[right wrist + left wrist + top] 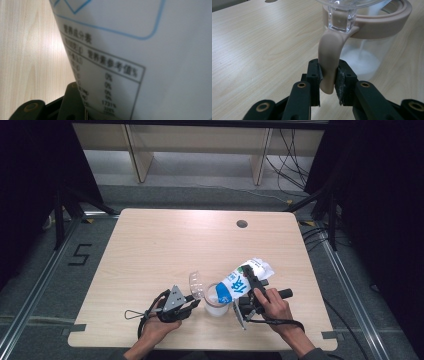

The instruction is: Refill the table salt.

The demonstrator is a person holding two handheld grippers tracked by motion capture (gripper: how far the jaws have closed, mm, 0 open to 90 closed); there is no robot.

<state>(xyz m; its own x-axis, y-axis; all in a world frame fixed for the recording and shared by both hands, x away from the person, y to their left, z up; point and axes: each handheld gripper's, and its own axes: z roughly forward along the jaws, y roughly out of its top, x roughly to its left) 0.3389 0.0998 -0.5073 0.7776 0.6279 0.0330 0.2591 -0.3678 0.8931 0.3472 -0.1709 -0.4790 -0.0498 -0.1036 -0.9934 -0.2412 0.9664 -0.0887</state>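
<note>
Work in hand, by the look of it: pouring a white granular product from a bag (243,279) into a clear jar (216,302) that stands near the front edge of the table (150,245); the left gripper (329,82) pinches the jar's beige handle (329,57) between both pads, steadying it, with the hinged clear lid (196,284) swung open to the jar's left; the right gripper (250,287) is clamped on the bag's body, the bag tilted with its open lower end just over the jar's rim (384,22); a white heap (359,62) already lies in the jar's bottom. Judgement on good practice: keep the handle grip firm and low so the jar cannot tip under the bag's weight; hold the bag's mouth inside the rim before raising its tail; raise that tail slowly, since a soft bag may release its contents in a rush; keep the lid clear of the stream. Markings: the bag's front, in the high view, carries large white characters on a blue panel, too small to read with confidence; the right gripper view shows its white back with a blue-outlined box above and a printed table headed 营养成分表, with a column headed 营养素参考值% and figures of 0% beneath; the lower rows are blurred.
</note>
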